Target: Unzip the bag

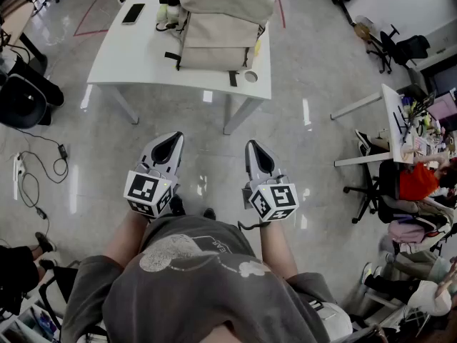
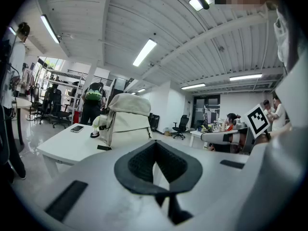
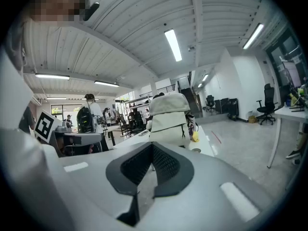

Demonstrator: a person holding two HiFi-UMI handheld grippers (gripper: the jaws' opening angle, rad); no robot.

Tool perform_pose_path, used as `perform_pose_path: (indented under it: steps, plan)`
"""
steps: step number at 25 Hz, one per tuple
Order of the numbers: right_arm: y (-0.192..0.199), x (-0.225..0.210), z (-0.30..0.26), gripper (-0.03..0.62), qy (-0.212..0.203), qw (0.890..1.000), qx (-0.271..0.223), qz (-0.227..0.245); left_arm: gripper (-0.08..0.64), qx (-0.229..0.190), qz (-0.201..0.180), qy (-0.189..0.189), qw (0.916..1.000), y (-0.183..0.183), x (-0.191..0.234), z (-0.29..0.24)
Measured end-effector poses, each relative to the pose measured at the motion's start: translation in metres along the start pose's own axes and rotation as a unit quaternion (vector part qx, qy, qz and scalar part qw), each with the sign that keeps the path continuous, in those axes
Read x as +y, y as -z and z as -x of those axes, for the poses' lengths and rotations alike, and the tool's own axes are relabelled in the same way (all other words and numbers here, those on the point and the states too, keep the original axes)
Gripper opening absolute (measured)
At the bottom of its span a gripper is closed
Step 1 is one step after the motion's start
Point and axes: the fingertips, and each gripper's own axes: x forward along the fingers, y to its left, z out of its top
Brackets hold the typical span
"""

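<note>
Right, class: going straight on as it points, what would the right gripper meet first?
Probably the bag on the table; nothing shows nearer the right gripper, though depth is unclear.

shirt (image 1: 207,284): grey tee, pale print | left tool (image 1: 171,138), right tool (image 1: 256,148): grey shells, black-white square markings

Open floor (image 1: 207,127) ahead, bag (image 1: 218,31) and phone (image 1: 133,13) on table (image 1: 121,56)

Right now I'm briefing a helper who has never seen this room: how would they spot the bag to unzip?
A white table stands on the floor ahead of the person. On its right half stands the bag, a beige backpack with a fold-over flap and black straps. It is the only tall, bulky thing there; the dark phone near the far left corner lies flat.
</note>
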Motion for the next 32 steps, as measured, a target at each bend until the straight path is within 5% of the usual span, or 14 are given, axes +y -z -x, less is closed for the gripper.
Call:
perform_pose_path:
  steps: [23, 32]
  plan:
    - [-0.017, 0.024, -0.019, -0.002, -0.007, 0.999, -0.020, 0.039, 0.006, 0.011, 0.009, -0.004, 0.9999, 0.006, 0.013, 0.002]
    - [-0.009, 0.016, -0.035, 0.000, 0.059, 0.997, -0.031, 0.024, 0.006, 0.014, -0.001, 0.026, 0.9996, 0.010, 0.041, 0.003]
